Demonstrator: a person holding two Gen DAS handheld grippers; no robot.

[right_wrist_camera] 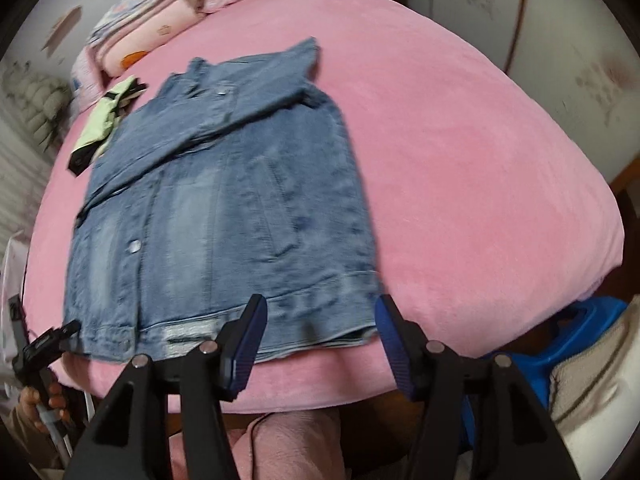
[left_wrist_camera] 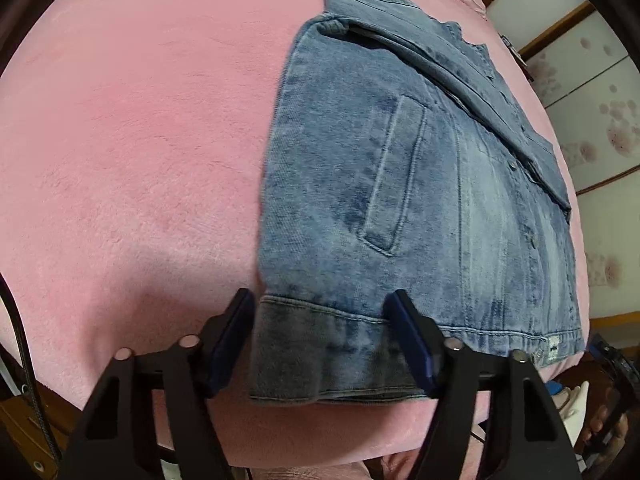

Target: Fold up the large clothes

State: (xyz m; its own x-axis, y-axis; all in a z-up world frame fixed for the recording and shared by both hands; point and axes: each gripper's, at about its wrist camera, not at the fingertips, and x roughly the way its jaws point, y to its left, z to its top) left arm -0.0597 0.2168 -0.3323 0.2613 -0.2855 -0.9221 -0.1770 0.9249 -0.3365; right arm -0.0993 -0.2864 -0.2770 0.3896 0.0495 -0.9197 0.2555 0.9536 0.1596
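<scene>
The blue denim jacket (left_wrist_camera: 404,200) lies flat on the pink bed (left_wrist_camera: 132,152). The left gripper (left_wrist_camera: 324,344) stands wide over its hem corner at 6 o'clock. The right gripper (right_wrist_camera: 320,344) also stands wide, holding nothing.

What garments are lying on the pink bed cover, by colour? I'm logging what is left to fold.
Blue: 1, the denim jacket, spread flat with its sleeve folded across the chest.
Light green with black trim: 1, the crumpled garment beside the jacket's collar; its type is unclear.
Total: 2 on the pink bed cover.
</scene>
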